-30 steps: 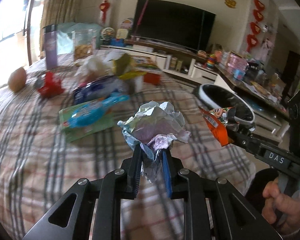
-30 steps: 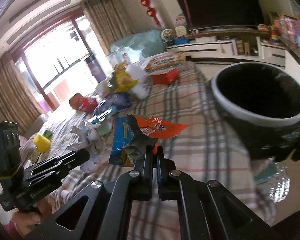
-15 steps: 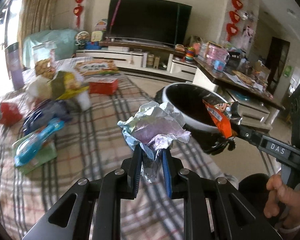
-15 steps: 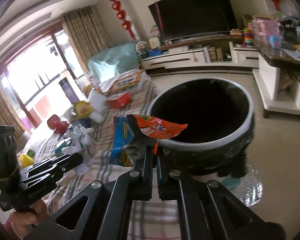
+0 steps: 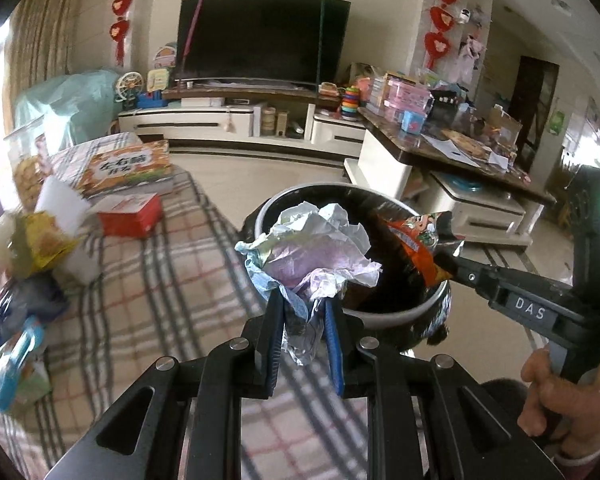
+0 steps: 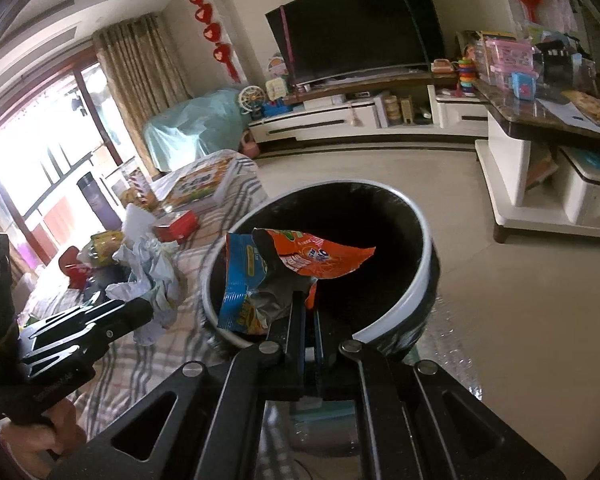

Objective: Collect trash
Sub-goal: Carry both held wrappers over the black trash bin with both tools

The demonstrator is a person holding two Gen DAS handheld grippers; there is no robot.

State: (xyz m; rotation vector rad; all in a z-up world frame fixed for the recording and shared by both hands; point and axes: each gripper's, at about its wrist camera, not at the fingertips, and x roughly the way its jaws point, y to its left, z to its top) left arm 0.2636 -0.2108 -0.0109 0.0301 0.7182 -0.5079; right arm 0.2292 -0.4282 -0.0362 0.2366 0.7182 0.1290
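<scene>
My left gripper (image 5: 303, 304) is shut on a crumpled ball of white and lilac paper (image 5: 312, 256), held just at the near rim of the round black bin with a white rim (image 5: 396, 314). My right gripper (image 6: 306, 300) is shut on an orange and blue snack wrapper (image 6: 300, 264), which hangs over the bin's (image 6: 416, 280) dark mouth. In the left wrist view the wrapper (image 5: 414, 240) and the right gripper (image 5: 444, 260) come in from the right above the bin. The paper ball (image 6: 152, 272) and left gripper (image 6: 140, 306) show at the left of the right wrist view.
A plaid-covered table (image 5: 148, 280) carries more litter: a red box (image 5: 130, 214), a yellow wrapper (image 5: 40, 240), blue packets (image 5: 16, 344) and a large orange box (image 5: 126, 170). A white TV stand (image 5: 228, 122) and a cluttered side table (image 5: 460, 148) lie beyond the tiled floor (image 6: 500, 280).
Both grippers have swung right across the table to the bin, still gripping the paper ball and the wrapper. The bin now fills the centre of both views.
</scene>
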